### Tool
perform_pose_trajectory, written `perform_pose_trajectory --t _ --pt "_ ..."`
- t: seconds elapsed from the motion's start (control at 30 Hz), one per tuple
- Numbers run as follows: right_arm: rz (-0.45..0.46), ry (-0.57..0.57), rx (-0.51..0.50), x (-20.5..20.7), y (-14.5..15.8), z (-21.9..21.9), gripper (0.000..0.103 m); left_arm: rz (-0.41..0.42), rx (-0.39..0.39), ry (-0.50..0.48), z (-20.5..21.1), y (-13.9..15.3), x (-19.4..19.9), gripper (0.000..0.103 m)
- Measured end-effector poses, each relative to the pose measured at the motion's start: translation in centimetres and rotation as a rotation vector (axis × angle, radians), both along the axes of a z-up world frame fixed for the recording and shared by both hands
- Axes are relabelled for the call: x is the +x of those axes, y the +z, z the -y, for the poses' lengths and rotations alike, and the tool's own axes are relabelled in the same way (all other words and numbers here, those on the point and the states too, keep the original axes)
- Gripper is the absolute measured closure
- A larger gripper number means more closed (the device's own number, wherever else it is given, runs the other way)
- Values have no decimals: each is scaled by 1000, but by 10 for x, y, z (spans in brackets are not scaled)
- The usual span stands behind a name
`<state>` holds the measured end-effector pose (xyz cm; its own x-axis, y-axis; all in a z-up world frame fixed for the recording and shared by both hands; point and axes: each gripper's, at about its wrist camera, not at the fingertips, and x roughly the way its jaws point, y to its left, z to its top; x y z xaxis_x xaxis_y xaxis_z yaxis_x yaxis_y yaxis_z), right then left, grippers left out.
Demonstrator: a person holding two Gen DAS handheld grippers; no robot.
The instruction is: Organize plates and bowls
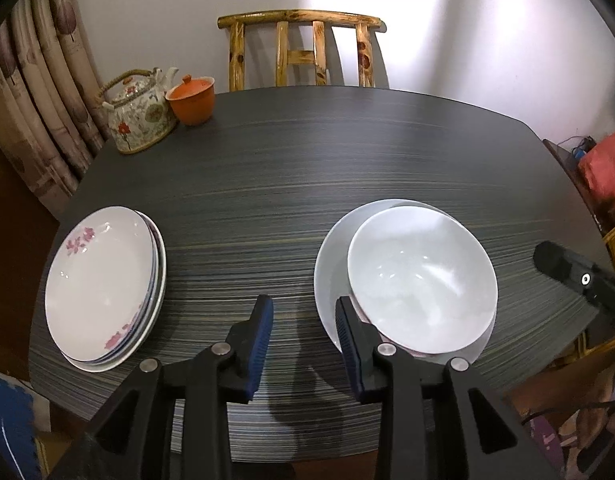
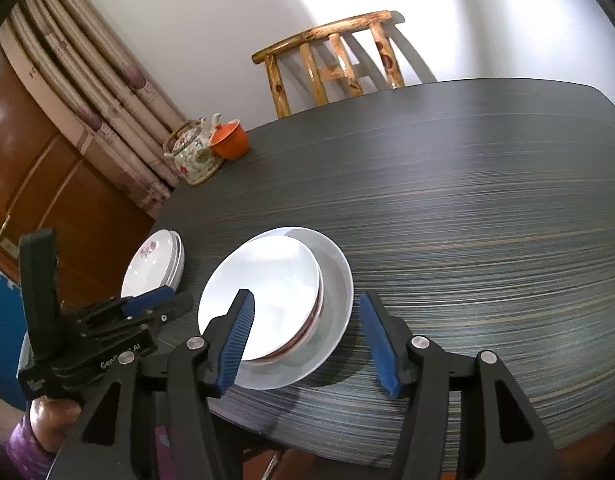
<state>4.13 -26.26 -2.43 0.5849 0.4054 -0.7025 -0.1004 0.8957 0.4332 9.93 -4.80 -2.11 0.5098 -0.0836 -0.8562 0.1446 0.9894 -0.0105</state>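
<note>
A stack of white plates with pink flowers (image 1: 99, 288) lies at the table's near left, also in the right wrist view (image 2: 151, 268). To its right a white bowl (image 1: 419, 280) sits on red-rimmed bowls inside a large white plate (image 1: 331, 264). My left gripper (image 1: 303, 316) hangs open over bare table between the two stacks, its right finger close to the large plate's rim. My right gripper (image 2: 307, 300) stands open just above the near side of the bowl (image 2: 267, 280) and plate (image 2: 335, 280), with its pads apart from them.
A flowered teapot (image 1: 141, 120) and an orange lidded cup (image 1: 191, 100) stand at the far left corner of the dark striped table (image 1: 307, 184). A wooden chair (image 1: 303, 48) is behind it, a curtain (image 1: 39, 92) at left, and a red bag (image 1: 605, 172) at right.
</note>
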Motion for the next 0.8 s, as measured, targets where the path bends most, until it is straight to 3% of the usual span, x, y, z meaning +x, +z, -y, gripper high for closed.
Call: perform_pose_trajectory --t 0.13,0.37,0.53,0.8 --pt "36 -37 -5 -8 2 7 46 28 16 0 -1 0 -4 70" --pt "108 -95 -78 -24 1 14 19 66 -16 -37 -8 -7 -8 70" --pt "110 -124 -100 -30 -5 18 19 70 26 -66 -10 -17 -10 70" --pt "11 -109 -76 -27 -26 13 19 49 -113 -110 -26 -25 -8 70"
